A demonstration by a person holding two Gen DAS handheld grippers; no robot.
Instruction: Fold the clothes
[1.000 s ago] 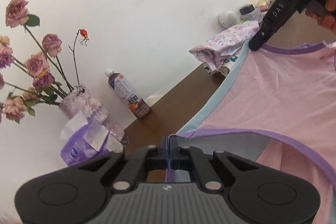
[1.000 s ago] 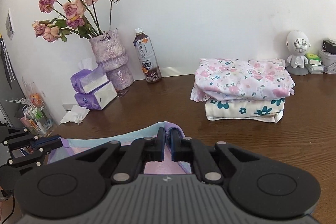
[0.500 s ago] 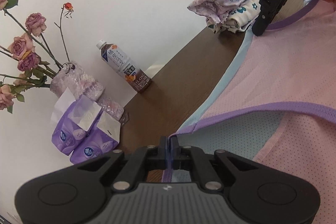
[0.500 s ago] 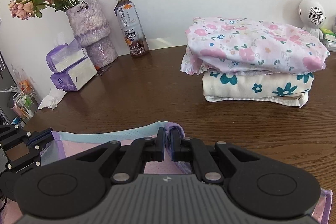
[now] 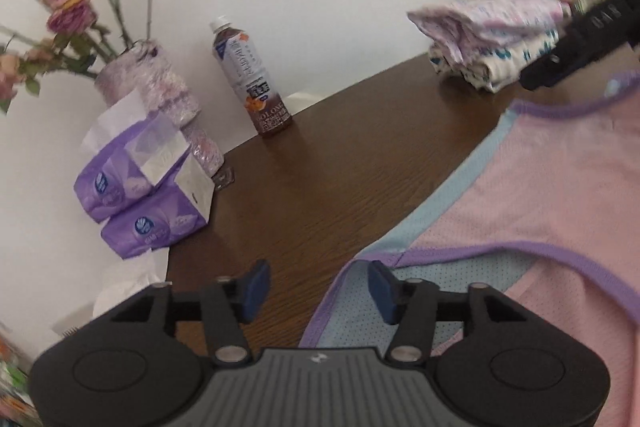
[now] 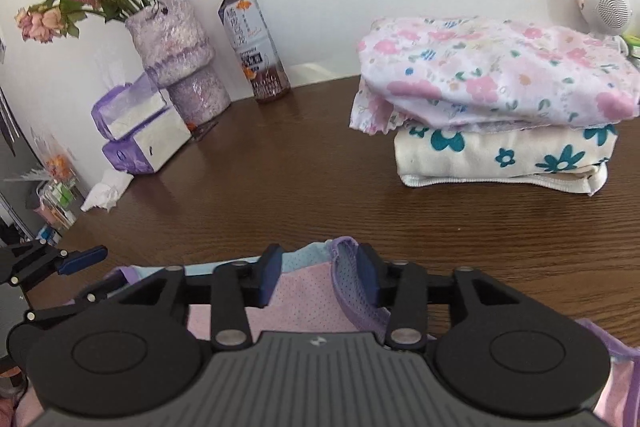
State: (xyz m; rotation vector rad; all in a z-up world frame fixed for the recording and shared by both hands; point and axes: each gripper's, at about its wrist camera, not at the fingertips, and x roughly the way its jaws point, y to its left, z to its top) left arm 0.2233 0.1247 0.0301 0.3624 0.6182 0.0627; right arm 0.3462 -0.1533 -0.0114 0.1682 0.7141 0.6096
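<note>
A pink mesh top with purple trim and pale blue panels lies flat on the brown table. My left gripper is opening above its near left corner; the purple edge lies under the right pad and nothing is pinched. In the right wrist view my right gripper is opening too, with the top's purple strap lying loose between the pads, against the right one. The right gripper's dark body shows at the upper right of the left view, and the left gripper's fingers at the left edge of the right view.
Two folded floral garments are stacked at the back right. Along the wall stand a tea bottle, a vase of dried roses, two purple tissue packs and a small white speaker. A crumpled tissue lies near the table's left edge.
Both grippers were shut on the top's purple-trimmed edge; both now have their jaws apart and the cloth lies released on the table. The left view has rolled towards level.
</note>
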